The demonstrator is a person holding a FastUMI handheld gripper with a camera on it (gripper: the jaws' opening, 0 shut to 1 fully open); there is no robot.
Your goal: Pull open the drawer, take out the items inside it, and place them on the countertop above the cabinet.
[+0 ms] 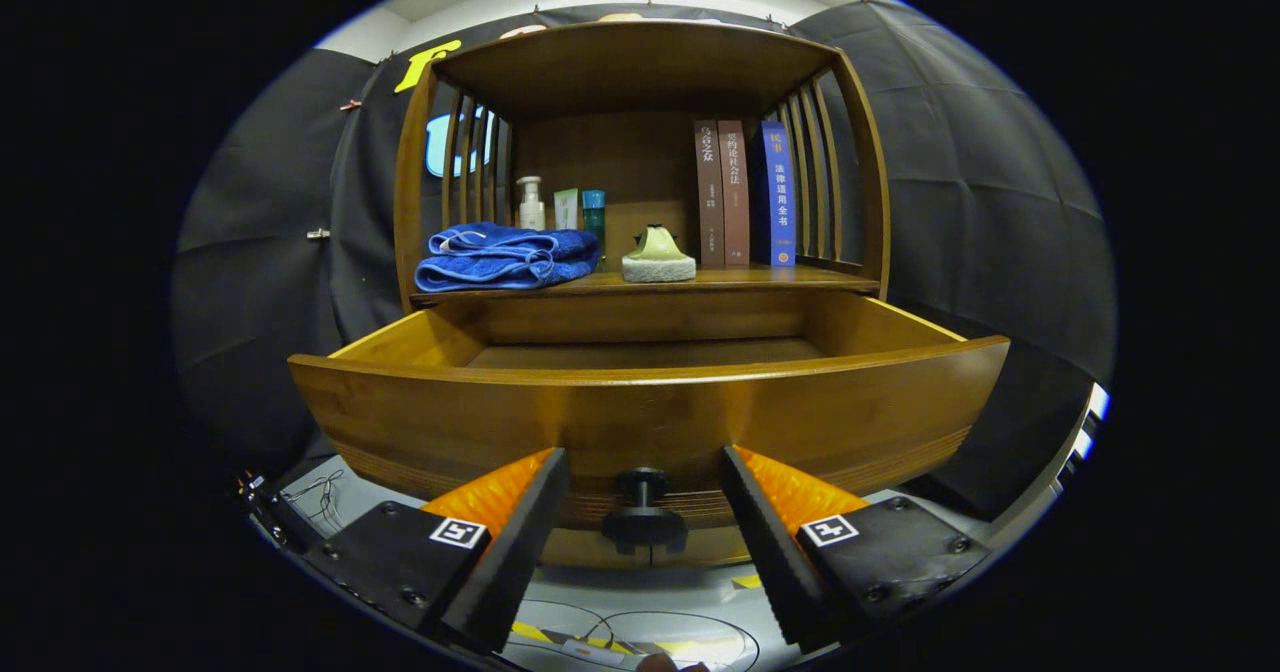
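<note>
We see the gripper (645,512) with its two fingers (520,522) spread wide and holding nothing; the dark round knob (644,512) of the drawer (640,417) sits in the gap between them, and neither finger touches it. The drawer front curves across just beyond the fingertips, and the drawer is pulled well out of the wooden cabinet (640,152). What we can make out of its inside, a strip of the floor toward the back and the side walls, looks bare (the nearer part is hidden behind the front panel, so we cannot tell what lies there).

Above the drawer runs the countertop (740,278), under an arched top with slatted sides. On it, toward the left, a folded blue towel (505,255) lies, and behind it stand a white pump bottle (531,204), a pale green tube (566,209) and a teal bottle (594,212). Near the middle rests a light green piece on a white base (658,255). To its right three books (745,192) stand upright, two brown and one blue.

Below the fingers we see a pale floor (640,612) with thin cables (650,642) on it.
</note>
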